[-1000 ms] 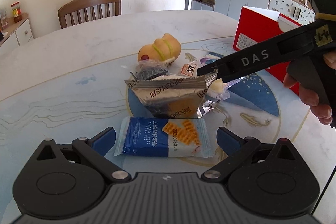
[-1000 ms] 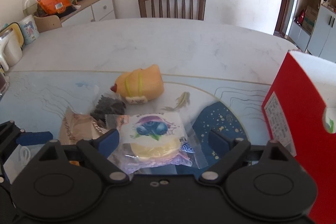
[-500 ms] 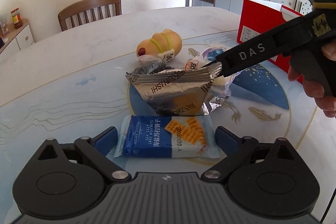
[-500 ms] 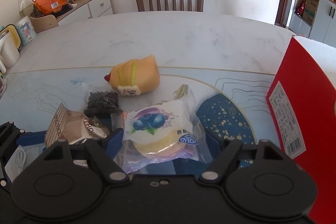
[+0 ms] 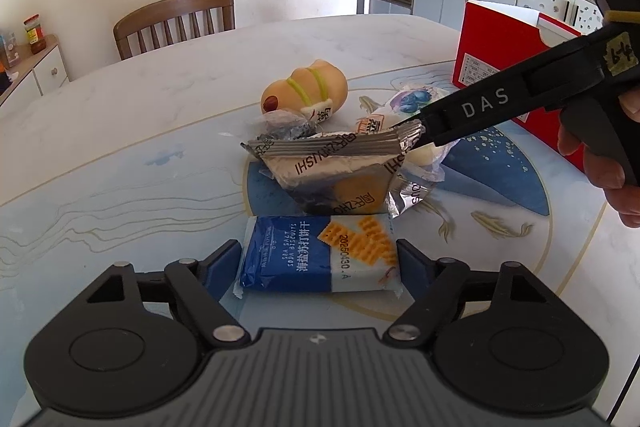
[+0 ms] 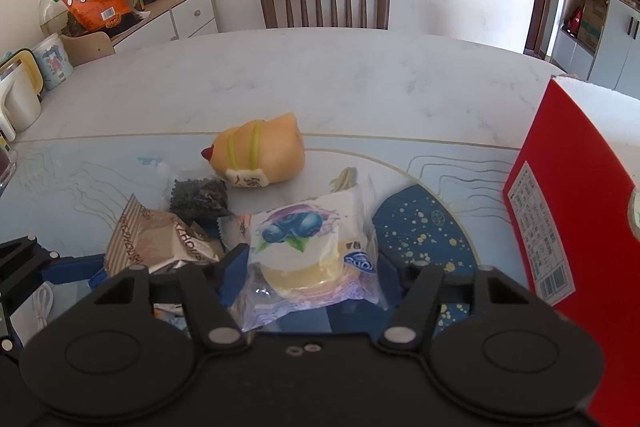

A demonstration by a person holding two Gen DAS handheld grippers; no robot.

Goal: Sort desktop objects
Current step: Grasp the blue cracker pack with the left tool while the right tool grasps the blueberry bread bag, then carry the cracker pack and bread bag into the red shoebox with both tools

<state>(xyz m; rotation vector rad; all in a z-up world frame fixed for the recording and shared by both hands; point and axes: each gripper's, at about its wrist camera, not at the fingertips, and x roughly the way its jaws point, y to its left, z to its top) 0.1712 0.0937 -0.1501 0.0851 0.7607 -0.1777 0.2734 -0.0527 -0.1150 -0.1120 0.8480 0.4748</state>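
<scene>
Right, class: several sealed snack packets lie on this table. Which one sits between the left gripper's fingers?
The blue soda-biscuit packet, printed with orange crackers. It lies flat between the closing left gripper; the other packets sit farther off.

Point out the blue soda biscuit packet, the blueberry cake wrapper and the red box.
blue soda biscuit packet [image 5: 316, 255], left wrist view, front face.
blueberry cake wrapper [image 6: 308, 247], right wrist view, printed top.
red box [image 6: 568, 211], right wrist view, side wall.

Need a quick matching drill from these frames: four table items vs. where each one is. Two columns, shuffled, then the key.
1. blue soda biscuit pack
2. blueberry pastry packet
3. red box
4. peach squishy toy

A. upright at the table's right side
B. between the closing left gripper jaws
C. behind the snack pile, toward the chair
D. between the closing right gripper jaws

1-B, 2-D, 3-A, 4-C
</scene>
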